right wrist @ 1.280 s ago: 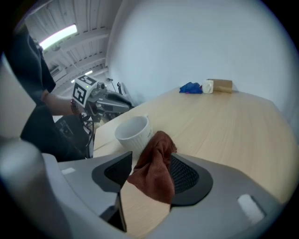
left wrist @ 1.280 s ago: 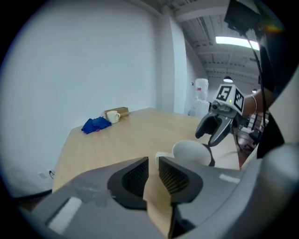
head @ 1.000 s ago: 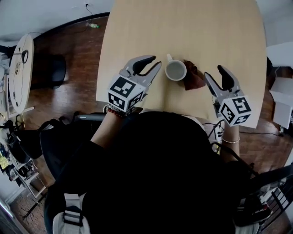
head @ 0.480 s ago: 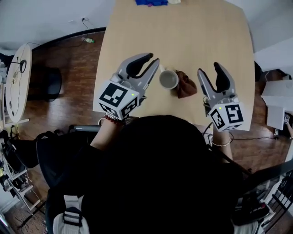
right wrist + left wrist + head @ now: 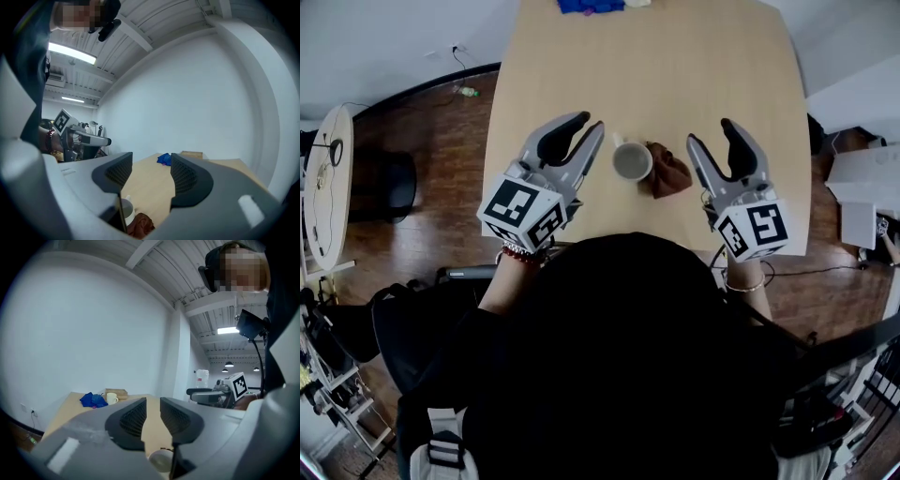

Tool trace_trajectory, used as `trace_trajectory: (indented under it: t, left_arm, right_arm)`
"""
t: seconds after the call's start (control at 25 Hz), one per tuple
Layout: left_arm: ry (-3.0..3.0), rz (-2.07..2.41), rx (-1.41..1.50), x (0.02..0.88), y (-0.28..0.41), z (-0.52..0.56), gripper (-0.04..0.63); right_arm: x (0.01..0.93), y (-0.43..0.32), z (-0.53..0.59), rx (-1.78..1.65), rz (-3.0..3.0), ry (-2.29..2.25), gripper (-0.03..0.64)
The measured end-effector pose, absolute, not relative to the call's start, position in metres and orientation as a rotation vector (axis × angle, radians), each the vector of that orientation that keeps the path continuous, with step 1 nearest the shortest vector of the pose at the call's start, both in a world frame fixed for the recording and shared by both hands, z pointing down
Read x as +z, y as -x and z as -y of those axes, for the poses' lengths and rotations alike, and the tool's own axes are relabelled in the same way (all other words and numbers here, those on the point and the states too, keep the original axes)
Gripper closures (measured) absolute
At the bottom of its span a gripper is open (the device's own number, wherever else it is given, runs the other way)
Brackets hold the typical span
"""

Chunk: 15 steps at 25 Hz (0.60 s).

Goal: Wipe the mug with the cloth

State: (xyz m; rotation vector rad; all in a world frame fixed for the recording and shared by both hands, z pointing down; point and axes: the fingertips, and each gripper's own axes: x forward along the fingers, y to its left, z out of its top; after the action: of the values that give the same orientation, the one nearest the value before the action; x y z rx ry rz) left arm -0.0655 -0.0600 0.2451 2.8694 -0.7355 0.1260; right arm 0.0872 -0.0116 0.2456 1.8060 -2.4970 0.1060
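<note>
A white mug (image 5: 632,161) stands upright near the table's front edge, and a crumpled brown cloth (image 5: 668,174) lies against its right side. My left gripper (image 5: 587,131) hovers just left of the mug, open and holding nothing. My right gripper (image 5: 713,141) hovers right of the cloth, also open and holding nothing. In the left gripper view the mug (image 5: 160,459) shows low between the jaws (image 5: 153,407). In the right gripper view the mug (image 5: 125,209) and the cloth (image 5: 141,225) sit low, left of the jaw gap (image 5: 152,165).
The light wooden table (image 5: 675,66) stretches away. At its far end lie a blue cloth (image 5: 591,6), a second mug (image 5: 111,398) and a small box (image 5: 117,393). A round side table (image 5: 323,178) and a dark stool (image 5: 389,178) stand at the left, white boxes (image 5: 862,187) at the right.
The head view has shifted, so the mug and cloth sit lower and further left and the table's far end shows. Both grippers stay open on either side of the mug.
</note>
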Motion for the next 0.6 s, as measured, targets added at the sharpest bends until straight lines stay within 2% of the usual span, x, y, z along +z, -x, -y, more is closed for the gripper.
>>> trace_trajectory:
  t: [0.6]
  left_arm:
    - [-2.858,0.739,0.161,0.254,0.07,0.053,0.511]
  right_arm:
    - [0.256,-0.091,0.012,0.11,2.43,-1.803,0.367]
